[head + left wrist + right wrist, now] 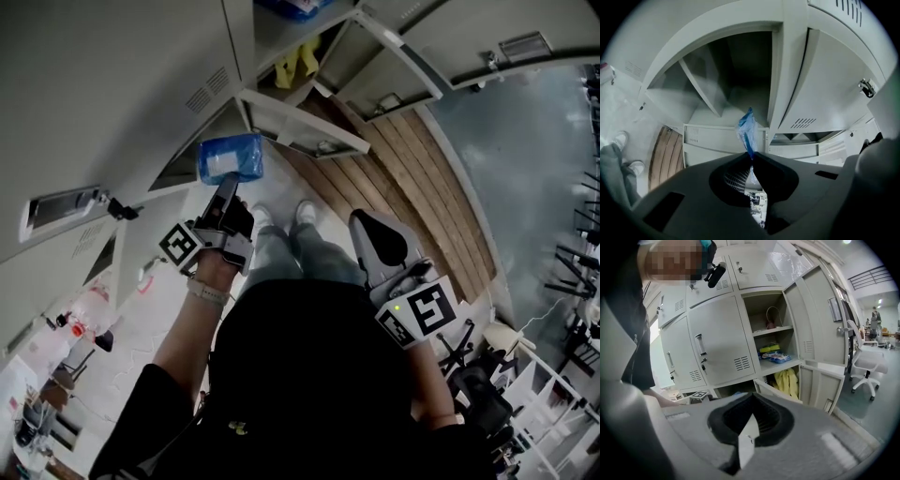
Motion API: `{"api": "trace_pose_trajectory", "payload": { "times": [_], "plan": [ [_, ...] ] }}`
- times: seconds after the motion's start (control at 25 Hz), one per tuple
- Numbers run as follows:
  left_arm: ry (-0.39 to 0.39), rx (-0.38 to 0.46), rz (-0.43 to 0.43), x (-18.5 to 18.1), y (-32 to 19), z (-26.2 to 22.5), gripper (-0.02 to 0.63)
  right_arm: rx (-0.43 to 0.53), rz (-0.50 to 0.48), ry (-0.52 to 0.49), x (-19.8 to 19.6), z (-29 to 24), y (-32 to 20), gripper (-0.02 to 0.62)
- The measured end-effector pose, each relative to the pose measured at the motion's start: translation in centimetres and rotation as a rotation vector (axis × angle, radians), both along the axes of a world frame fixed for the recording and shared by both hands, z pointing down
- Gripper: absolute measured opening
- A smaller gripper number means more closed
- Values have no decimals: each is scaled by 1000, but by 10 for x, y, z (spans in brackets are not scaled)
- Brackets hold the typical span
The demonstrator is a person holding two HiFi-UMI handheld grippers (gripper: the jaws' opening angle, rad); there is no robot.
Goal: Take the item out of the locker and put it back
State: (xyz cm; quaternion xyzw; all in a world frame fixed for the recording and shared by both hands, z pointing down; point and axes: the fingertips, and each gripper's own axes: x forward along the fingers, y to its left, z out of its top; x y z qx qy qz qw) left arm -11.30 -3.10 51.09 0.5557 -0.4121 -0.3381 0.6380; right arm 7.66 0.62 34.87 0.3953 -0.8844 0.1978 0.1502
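My dark torso (309, 375) fills the bottom of the head view and blocks whatever lies under it. My right gripper (751, 397) is closed, with nothing between its jaws. My left gripper (751, 155) is pinched narrow on a blue plastic packet (231, 157). In the left gripper view I see the packet only edge-on, as a crinkled blue sliver rising from the jaws, its lower part hidden between them. From above it looks soft and bright blue with a paler patch, and any print is too blurred to read. It hangs in the air outside the grey locker (740, 70), before an open compartment whose back is lost in shadow.
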Motion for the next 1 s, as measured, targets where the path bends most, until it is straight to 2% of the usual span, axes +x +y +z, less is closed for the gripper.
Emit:
{"api": "trace_pose_trajectory", "payload": {
  "times": [0.32, 0.48, 0.84, 1.0],
  "plan": [
    [-22, -12, -129, -29, -19, 39, 32, -11, 8, 12, -4, 5, 5, -3],
    [-50, -28, -220, -49, -31, 61, 33, -9, 16, 19, -4, 7, 8, -3],
    [-88, -28, -417, -90, -63, 102, 35, -86, 28, 35, -4, 20, 24, -3],
    [-104, -38, -468, -98, -72, 119, 40, -100, 38, 40, -1, 24, 28, -3]
  ]
}}
